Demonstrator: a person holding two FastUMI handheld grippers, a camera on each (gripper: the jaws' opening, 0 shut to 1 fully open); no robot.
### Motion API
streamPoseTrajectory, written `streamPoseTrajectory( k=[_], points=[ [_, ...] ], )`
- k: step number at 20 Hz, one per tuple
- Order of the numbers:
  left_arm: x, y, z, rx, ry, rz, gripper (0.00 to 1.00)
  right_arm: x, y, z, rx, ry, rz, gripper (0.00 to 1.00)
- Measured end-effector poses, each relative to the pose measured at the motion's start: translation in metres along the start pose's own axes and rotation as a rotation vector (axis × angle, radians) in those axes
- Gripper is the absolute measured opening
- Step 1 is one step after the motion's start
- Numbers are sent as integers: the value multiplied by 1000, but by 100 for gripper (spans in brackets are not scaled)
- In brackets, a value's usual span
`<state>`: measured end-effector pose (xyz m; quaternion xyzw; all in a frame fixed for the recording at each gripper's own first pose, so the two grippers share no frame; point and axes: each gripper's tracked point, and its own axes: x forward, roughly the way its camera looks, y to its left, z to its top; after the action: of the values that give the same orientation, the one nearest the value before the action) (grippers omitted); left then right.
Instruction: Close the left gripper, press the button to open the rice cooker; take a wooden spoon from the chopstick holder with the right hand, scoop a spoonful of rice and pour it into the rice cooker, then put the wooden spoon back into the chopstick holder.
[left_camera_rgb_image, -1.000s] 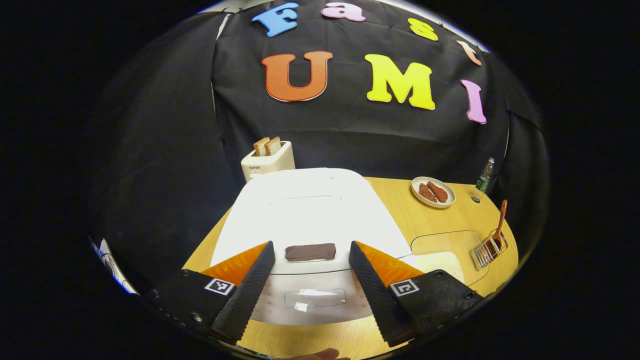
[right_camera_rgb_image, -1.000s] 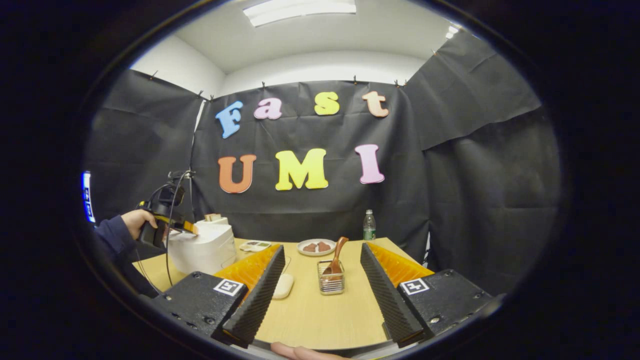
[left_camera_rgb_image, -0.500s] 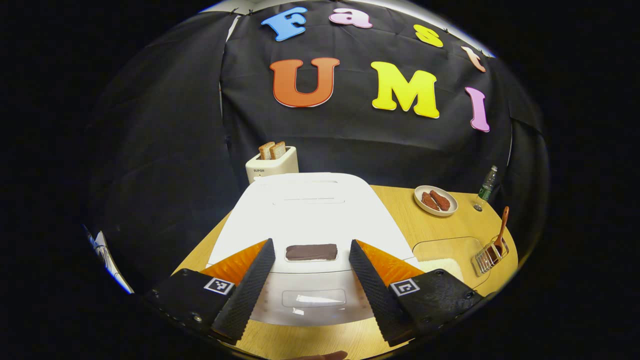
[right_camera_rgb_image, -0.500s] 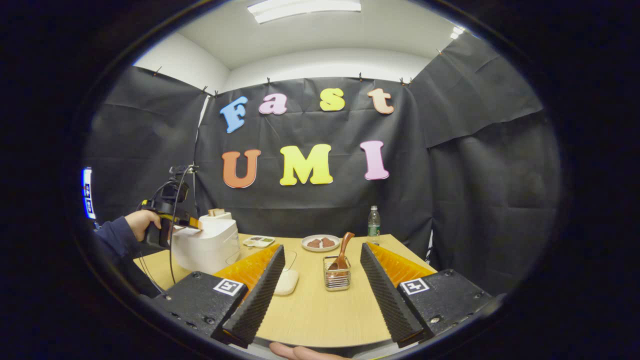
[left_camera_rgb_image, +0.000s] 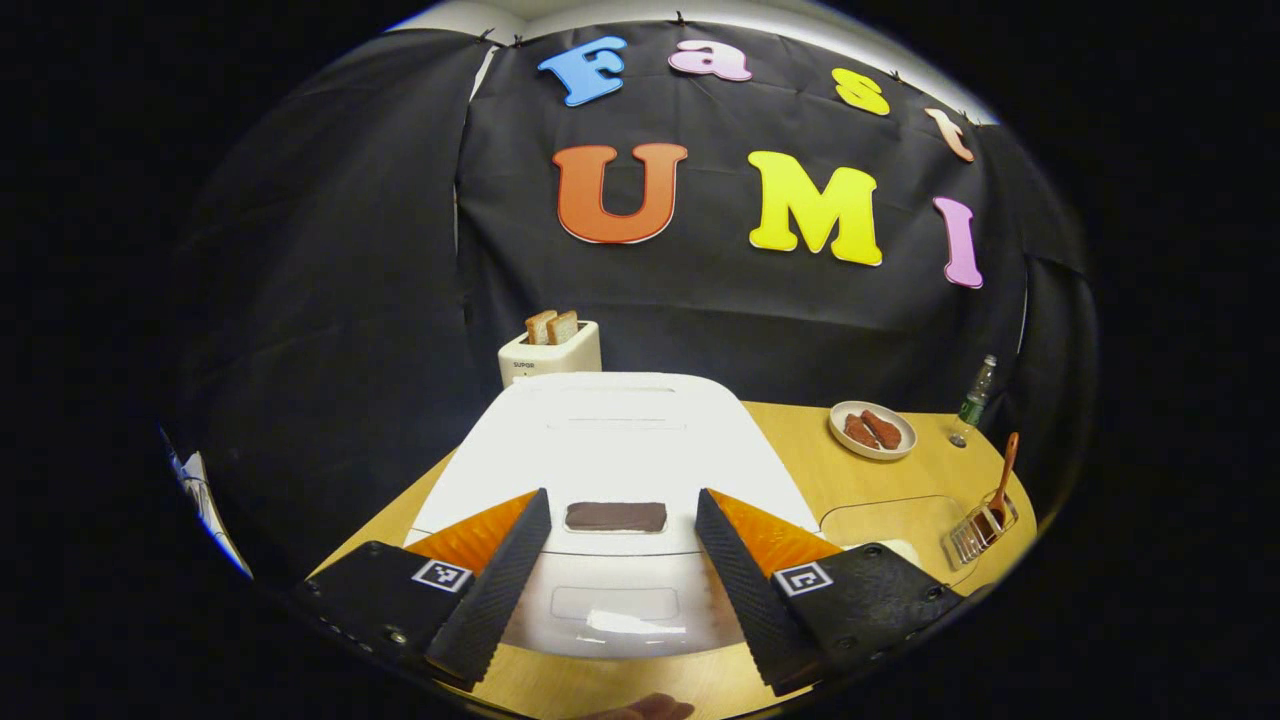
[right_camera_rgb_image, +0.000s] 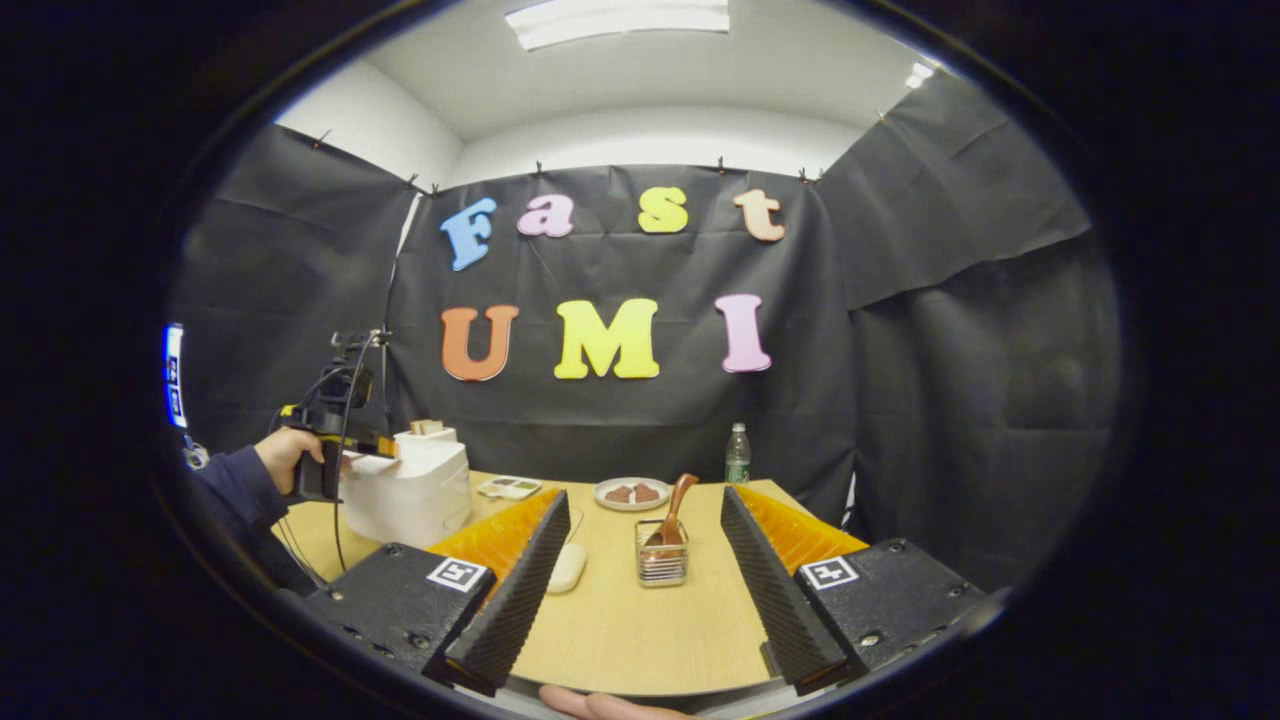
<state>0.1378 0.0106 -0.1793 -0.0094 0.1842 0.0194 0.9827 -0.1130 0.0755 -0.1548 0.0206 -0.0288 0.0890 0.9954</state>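
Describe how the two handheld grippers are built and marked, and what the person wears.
Each gripper, left and right, has two wedge-shaped ribbed jaws with orange outer sides, on black blocks bearing square black-and-white tags. A black cable hangs from the left one; the hand holding it wears a dark blue sleeve.

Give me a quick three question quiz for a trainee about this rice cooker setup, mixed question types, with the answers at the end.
1. True or false: the left gripper is already closed for pressing the dark button on the rice cooker.
2. Multiple choice: the wooden spoon is A) in the right gripper, B) standing in the wire chopstick holder, C) lying on the plate.
3. Fill in: the rice cooker's lid is ____.

Key:
1. False; its fingers are spread, with the button seen between them.
2. B.
3. Shut.
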Motion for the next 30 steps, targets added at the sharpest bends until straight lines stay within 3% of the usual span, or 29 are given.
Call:
streamPoseTrajectory(
  k=[12, 20, 26, 30],
  points=[
    [-130, -20, 72, 67, -262, -62, 94, 13, -8, 0, 21, 14, -43, 98],
    [-214, -34, 58, 74, -400, -102, 94, 15, -4, 16, 25, 0, -61, 99],
    [-242, -62, 36, 76, -445, -105, 94, 8, 12, 33, -1, -1, -51, 96],
    [-269, -83, 27, 105, -470, -152, 94, 5, 18, 39, -22, -30, -59, 100]
  ],
)
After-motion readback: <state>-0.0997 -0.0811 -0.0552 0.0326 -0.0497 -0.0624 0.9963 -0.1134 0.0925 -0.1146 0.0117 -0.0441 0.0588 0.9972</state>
